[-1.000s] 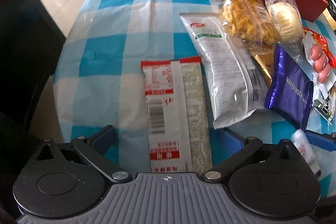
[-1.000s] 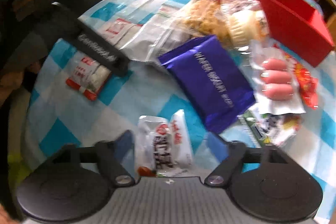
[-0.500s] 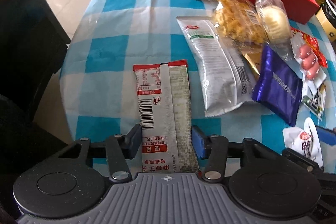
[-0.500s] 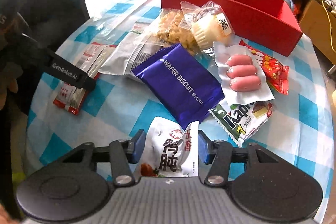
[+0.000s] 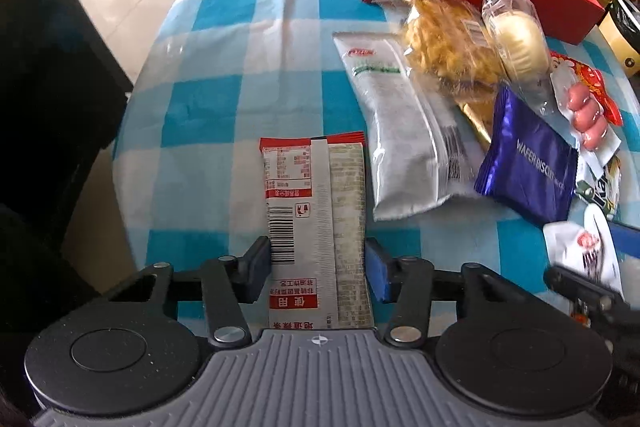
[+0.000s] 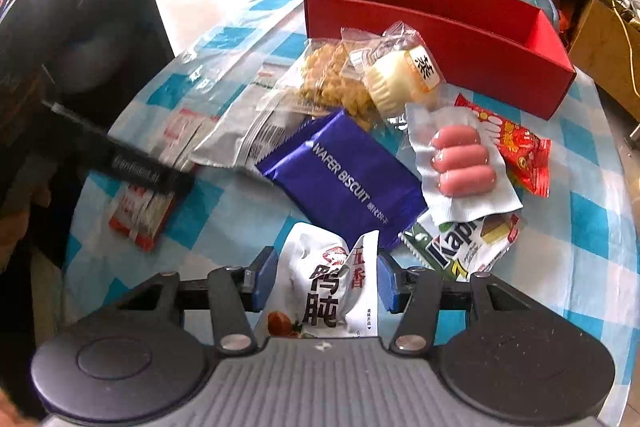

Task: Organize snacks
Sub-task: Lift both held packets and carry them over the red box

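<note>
Bright daylight, glare on wrappers — fisheye-bent edges, blurred sides.

the left half of the checked tablecloth (image 5: 248, 39) lies bare from near edge to far edge, an open lane. on the right, snack packets crowd together: a silver packet (image 5: 404, 143), a purple wafer packet (image 5: 528, 171) and a sausage pack (image 6: 460, 163) overlap, barring the near way to the red box (image 6: 440, 39). the box's inside is open from above.

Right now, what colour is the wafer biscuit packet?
The wafer biscuit packet is deep purple-blue with white lettering, clearest in the right wrist view.
</note>
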The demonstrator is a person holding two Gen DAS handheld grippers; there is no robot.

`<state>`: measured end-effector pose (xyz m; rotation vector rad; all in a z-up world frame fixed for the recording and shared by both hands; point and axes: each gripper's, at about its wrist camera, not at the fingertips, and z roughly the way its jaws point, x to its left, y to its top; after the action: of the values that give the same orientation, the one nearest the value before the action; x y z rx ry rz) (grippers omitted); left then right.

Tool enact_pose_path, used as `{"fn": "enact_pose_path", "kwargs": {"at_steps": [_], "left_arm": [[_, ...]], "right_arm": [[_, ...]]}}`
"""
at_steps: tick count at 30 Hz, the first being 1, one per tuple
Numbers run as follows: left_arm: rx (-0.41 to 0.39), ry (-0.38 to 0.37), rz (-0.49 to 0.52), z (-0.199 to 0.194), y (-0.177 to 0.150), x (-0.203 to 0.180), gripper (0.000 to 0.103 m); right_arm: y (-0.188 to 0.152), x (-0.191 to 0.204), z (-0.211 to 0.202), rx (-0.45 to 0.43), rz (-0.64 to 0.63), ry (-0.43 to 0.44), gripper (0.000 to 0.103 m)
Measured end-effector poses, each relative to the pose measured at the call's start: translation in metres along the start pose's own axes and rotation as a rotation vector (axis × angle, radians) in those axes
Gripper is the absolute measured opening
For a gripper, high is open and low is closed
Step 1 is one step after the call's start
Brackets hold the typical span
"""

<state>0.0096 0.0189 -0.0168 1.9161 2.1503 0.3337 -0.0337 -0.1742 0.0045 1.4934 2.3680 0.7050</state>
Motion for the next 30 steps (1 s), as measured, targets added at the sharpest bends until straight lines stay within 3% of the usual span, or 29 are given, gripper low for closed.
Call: {"fn": "enact_pose_path", "kwargs": {"at_steps": [3, 16, 30], "left_arm": [[0.01, -0.053, -0.03, -0.006, -0.002, 0.005, 0.055], [-0.077, -0.165, 0.037, -0.052, -0.008, -0.009, 0.054], [-0.196, -0.247, 0.103, -0.053, 0.054, -0.043, 0.054]], "right_arm": [[0.002, 0.001, 0.002, 0.002, 0.005, 0.0, 0.046], [0.015, -0.004, -0.018, -0.073, 0.081, -0.025, 0.046], [0.06, -0.041, -0.018, -0.139, 0.195, -0.111, 0.046]]}}
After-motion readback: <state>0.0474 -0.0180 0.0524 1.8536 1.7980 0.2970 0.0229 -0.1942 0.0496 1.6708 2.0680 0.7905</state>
